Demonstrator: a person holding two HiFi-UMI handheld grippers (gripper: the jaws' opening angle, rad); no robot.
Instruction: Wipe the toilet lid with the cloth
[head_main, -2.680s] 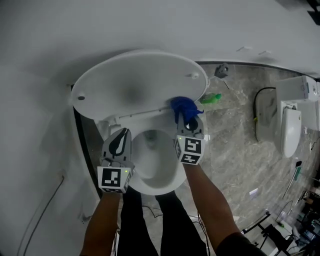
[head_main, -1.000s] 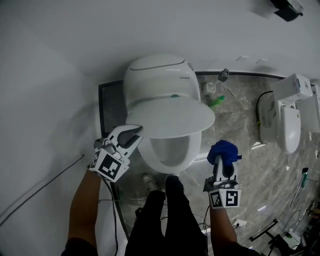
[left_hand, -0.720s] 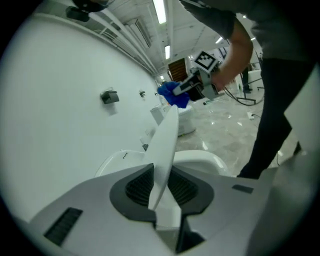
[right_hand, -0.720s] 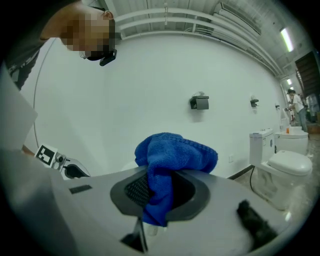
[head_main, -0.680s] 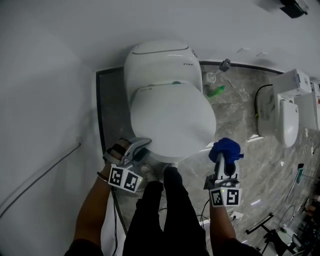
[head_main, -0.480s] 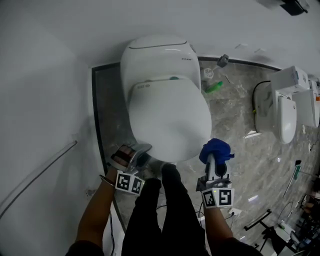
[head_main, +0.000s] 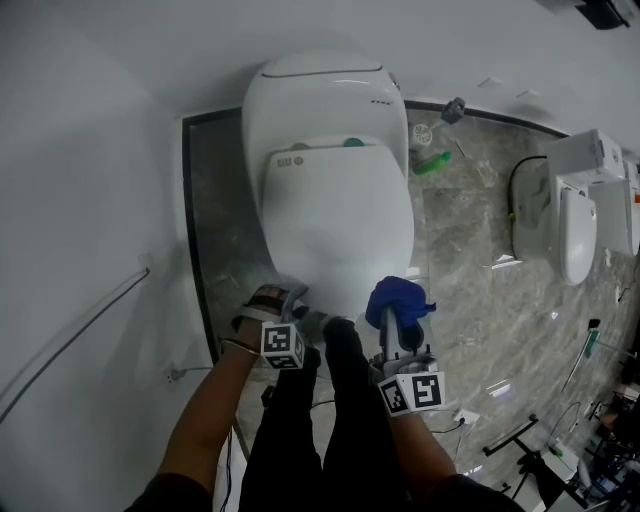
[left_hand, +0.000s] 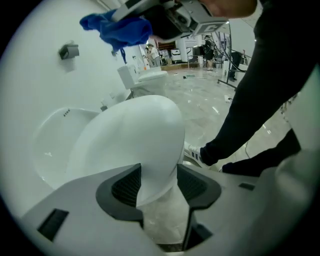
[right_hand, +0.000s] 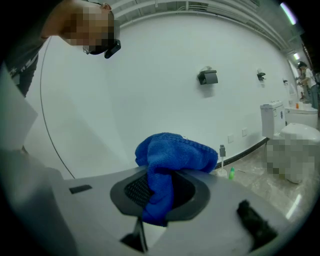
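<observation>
Far left in the head view, a thin cable (head_main: 75, 335) ran down the plain white wall (head_main: 90, 150). A dark strip of floor (head_main: 208, 230) lay along the toilet's 9 o'clock side, and the rest was glossy grey marble.

The left tool (head_main: 303, 318) sat at about 7 o'clock of the closed toilet lid (head_main: 340, 225). It pointed steeply down and its jaws were opening. In the left gripper view the lid's (left_hand: 135, 135) front edge lay between them, and a white shoe (left_hand: 194, 154) stood on the marble beyond.

The person's dark-trousered legs (head_main: 330, 430) stood between the two tools, right up against the bowl's front at 6 o'clock.

The right tool (head_main: 396, 322) hung at about 5 o'clock of the lid. Its jaws were clamped on the bunched blue cloth (head_main: 397, 297), which was just off the lid's front corner. The right gripper view showed the cloth (right_hand: 172, 155) spilling over both pads.

At 2 o'clock of the lid a green bottle (head_main: 430, 163) lay on the marble. Well apart at 3 o'clock stood a second toilet (head_main: 577, 235).
</observation>
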